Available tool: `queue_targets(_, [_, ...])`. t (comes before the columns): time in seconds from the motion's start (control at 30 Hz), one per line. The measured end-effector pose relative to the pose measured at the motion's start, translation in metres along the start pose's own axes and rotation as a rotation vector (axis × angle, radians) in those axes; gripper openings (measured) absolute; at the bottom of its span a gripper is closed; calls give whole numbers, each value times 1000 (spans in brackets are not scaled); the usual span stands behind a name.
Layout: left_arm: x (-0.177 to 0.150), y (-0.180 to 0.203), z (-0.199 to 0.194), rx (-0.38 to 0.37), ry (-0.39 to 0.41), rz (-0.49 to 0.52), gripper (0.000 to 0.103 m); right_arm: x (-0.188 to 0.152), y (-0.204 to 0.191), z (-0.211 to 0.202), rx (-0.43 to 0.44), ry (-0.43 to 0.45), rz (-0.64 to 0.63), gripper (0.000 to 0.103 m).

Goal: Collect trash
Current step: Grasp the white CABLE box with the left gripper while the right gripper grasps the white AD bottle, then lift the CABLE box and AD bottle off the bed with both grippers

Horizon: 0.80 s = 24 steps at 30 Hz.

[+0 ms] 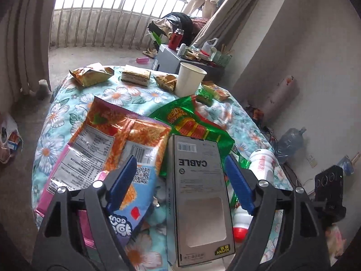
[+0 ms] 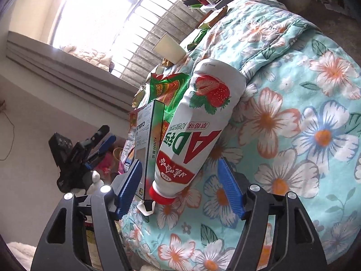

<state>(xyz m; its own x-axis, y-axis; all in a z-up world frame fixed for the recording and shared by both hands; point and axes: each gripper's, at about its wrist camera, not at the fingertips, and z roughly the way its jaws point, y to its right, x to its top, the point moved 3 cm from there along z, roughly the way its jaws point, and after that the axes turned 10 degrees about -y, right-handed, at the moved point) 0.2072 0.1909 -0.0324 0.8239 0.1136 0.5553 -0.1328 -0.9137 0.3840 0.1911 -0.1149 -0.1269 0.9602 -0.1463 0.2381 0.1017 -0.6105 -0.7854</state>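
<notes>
I am holding my left gripper with its blue fingers spread apart over a grey cable box that is lying flat between them on the floral quilt, neither pad pressing on it. I am holding my right gripper just as wide around the red-capped neck of a white strawberry drink bottle, which is lying on the same quilt just beside the box, again with no pad touching. An orange snack bag and a green wrapper are lying crumpled just beyond the box, and a white paper cup is standing upright farther back among smaller wrappers.
</notes>
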Motion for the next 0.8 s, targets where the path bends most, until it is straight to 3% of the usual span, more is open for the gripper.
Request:
queue_targets(0.13, [-27,24,15,5,-83,57,84,17,12,13,26,1,109,77])
queue_targets(0.33, [-47,29,44,116,-152,79,84,29,12,34,36,-26,173,77])
queue_targets(0.63, [-49,16,52,87,-178,-19,84,35,10,56,13,-26,196,76])
queue_targets(0.67, [-49,15,52,81,-178,-29,84,34,10,56,9,-28,189,74])
queue_targets(0.7, [-49,15,52,75,-177,-36,84,34,10,55,6,-34,186,64])
queue_targets(0.8, [-50,21,50,59,-171,-34,84,33,18,49,57,-66,204,63])
